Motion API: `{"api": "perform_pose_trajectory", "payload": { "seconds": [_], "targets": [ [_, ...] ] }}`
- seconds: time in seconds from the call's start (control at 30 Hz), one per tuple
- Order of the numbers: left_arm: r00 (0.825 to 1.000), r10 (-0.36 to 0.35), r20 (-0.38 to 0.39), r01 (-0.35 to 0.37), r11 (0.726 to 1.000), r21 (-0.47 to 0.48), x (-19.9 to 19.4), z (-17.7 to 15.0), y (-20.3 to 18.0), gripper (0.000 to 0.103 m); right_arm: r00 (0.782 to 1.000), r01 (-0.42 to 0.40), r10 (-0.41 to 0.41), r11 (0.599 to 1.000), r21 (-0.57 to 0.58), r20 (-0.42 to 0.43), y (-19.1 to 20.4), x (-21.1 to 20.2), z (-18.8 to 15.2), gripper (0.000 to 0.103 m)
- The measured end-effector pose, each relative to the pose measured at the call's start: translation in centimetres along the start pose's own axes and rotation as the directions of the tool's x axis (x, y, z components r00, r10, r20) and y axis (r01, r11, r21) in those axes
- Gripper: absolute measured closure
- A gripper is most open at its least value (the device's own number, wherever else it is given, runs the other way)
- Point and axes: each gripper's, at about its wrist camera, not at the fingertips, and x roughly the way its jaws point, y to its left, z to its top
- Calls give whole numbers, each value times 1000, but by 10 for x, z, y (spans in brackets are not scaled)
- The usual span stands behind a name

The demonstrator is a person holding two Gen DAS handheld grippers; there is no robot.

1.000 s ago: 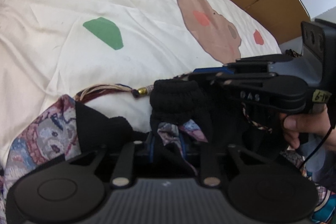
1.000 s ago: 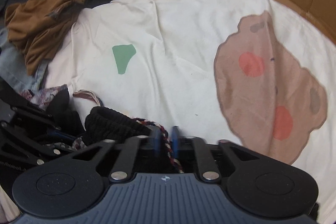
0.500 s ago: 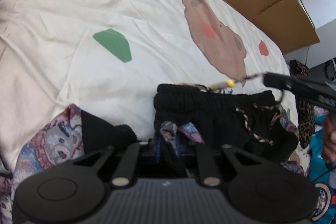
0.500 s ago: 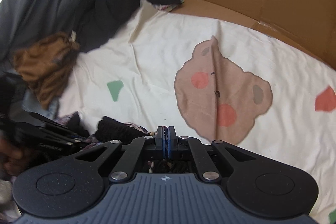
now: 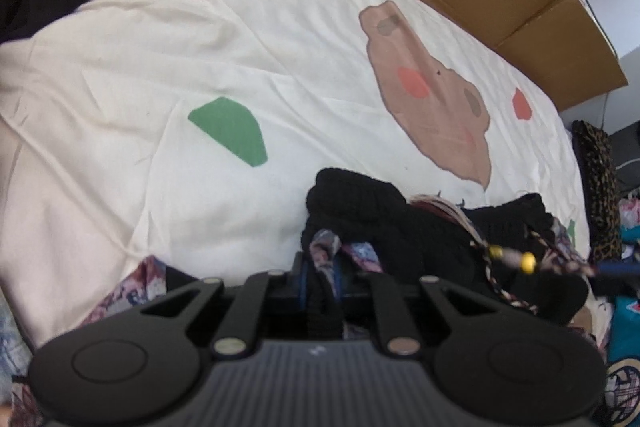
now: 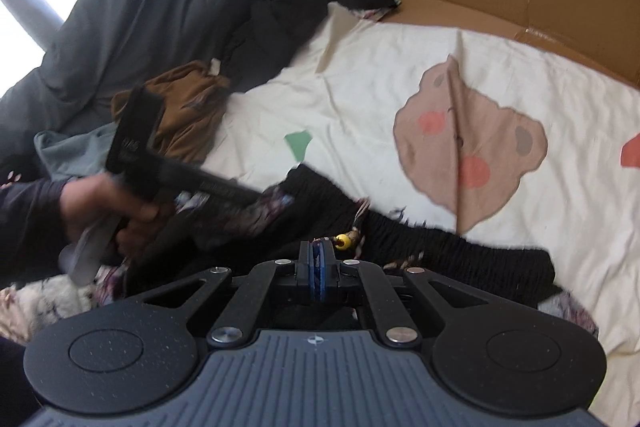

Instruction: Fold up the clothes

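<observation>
Waistband [image 6: 440, 251] now stretched wide, right claw [image 6: 319, 269] raised

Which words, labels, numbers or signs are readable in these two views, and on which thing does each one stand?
No text can be read for certain.
Pale lettering on the left gripper body, in the right wrist view: too blurred to read.
Round printed emblem on cloth at the lower right edge of the left wrist view: too small to read.
Small cross mark on the right gripper body: a sign only, no letters.
</observation>
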Motion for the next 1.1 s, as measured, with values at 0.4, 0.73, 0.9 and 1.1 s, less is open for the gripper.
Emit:
{"api": "perform_pose_trajectory", "payload": {
  "seconds": [0.4, 0.73, 0.9, 1.1],
  "targets": [
    [999, 26, 23, -27, 999, 18, -4, 12, -4, 91, 986, 12, -14, 1000, -10, -164, -7, -7, -52, 102],
    [999, 33, 13, -34, 999, 30, -2, 14, -3, 91, 990, 74, -64, 994, 77, -123, -43, -43, -52, 81],
    [999, 31, 11, -32, 999, 37, -2, 15, -2, 91, 979, 198, -191, 973, 122, -64, -73, -55, -41, 81],
    [1000, 26, 9, -27, 998, 52, -2, 16, -2, 91, 952, 307, -305, 943, 129, -35, -109, -45, -25, 81]
  ]
}}
